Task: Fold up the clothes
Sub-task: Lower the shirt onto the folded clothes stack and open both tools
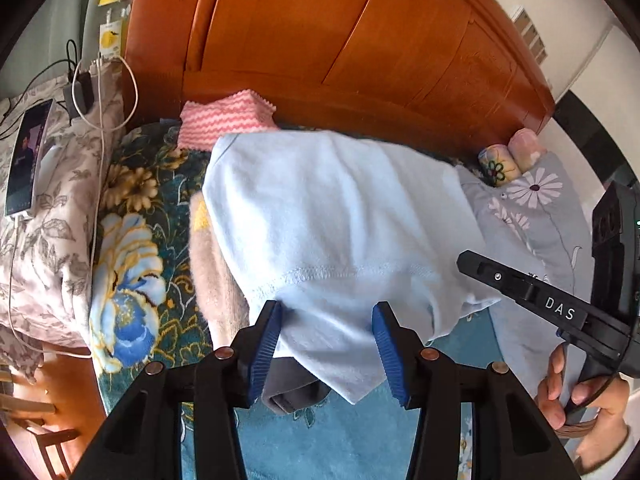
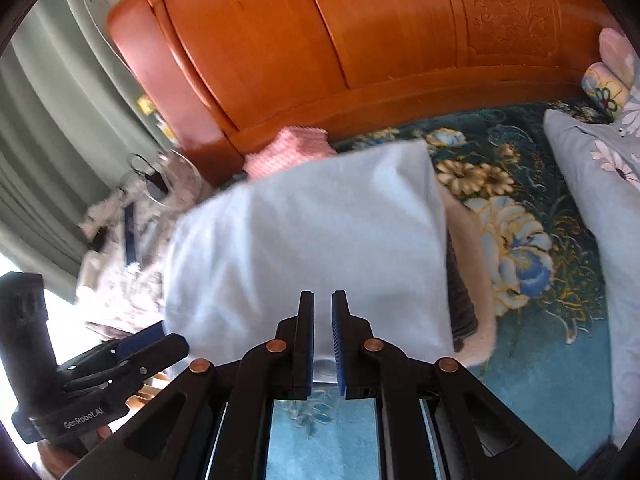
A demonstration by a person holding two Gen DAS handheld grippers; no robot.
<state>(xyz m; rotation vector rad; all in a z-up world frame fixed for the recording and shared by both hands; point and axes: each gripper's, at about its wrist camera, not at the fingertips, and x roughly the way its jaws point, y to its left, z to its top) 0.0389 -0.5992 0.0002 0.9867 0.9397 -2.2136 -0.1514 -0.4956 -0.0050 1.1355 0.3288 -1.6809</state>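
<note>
— Where's the shirt right now?

— The light blue garment (image 1: 336, 216) is draped over a stack of folded clothes on the floral bedspread (image 1: 132, 264), in front of the orange wooden headboard (image 1: 340, 40). Its hemmed edge hangs down toward me. Under it I can see a beige folded piece (image 1: 216, 276) and a dark grey one (image 1: 292, 388).

— And your left gripper?

— My left gripper (image 1: 326, 344) has its blue pads spread wide, one on each side of the hanging lower edge of the cloth. The fabric sits between them, but the pads aren't pressed together on it.

— The right one?

— My right gripper (image 2: 322, 344) has its jaws narrowed to a thin slit, right at the near edge of the same blue garment (image 2: 312, 240). Whether any cloth is pinched in that slit, I cannot tell.

— Anything else around?

— A pink zigzag-patterned cloth (image 1: 226, 120) lies behind the stack against the headboard, a phone (image 1: 28, 156) with a white cable rests on the grey leaf-print pillow (image 1: 60, 216) to the left, and a pale lilac flowered quilt (image 1: 532, 216) lies to the right
</note>
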